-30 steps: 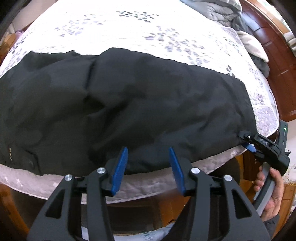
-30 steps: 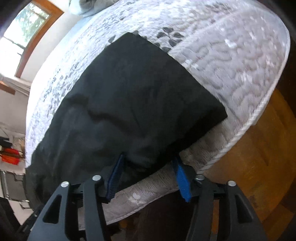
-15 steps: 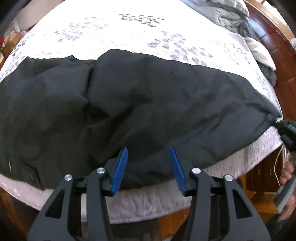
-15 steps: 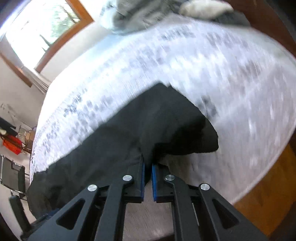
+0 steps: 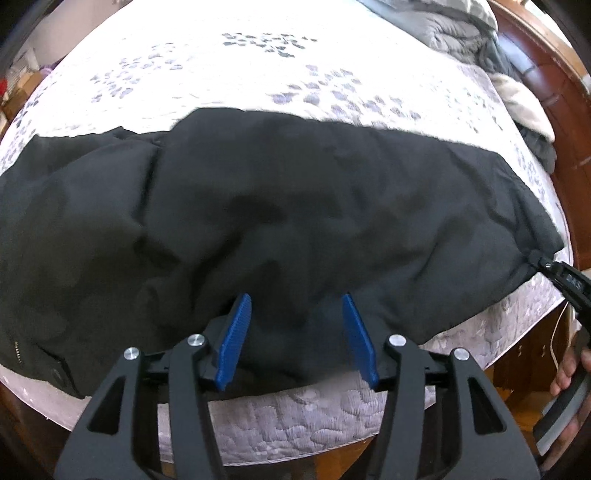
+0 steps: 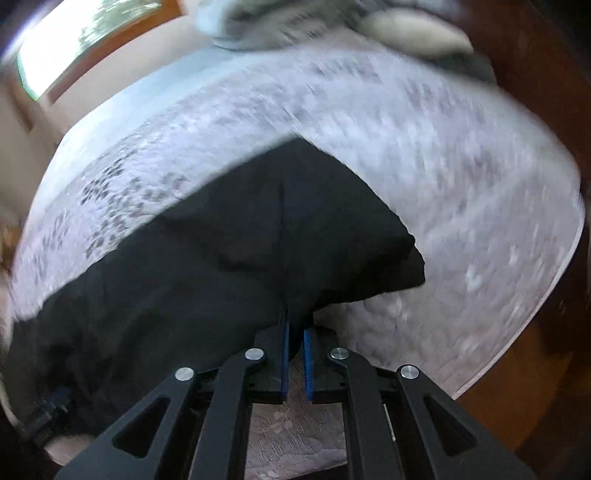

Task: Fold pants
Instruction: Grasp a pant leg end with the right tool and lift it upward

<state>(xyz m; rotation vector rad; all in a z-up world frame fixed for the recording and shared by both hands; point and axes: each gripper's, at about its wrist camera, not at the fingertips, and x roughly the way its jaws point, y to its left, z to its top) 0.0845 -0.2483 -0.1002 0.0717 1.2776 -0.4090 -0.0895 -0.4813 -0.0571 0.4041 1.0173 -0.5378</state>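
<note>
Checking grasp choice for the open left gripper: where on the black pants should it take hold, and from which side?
Best bet: the near edge of the pants hanging over the bed front, right ahead of the left gripper. Come in level from the bed's front; that overhanging edge gives the open fingers fabric to close on.

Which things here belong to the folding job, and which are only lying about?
For the job: pants; right gripper, shut on the pants' hem; left gripper, open over the near edge; bed under them.
Lying about: grey blanket; beige cloth.
</note>
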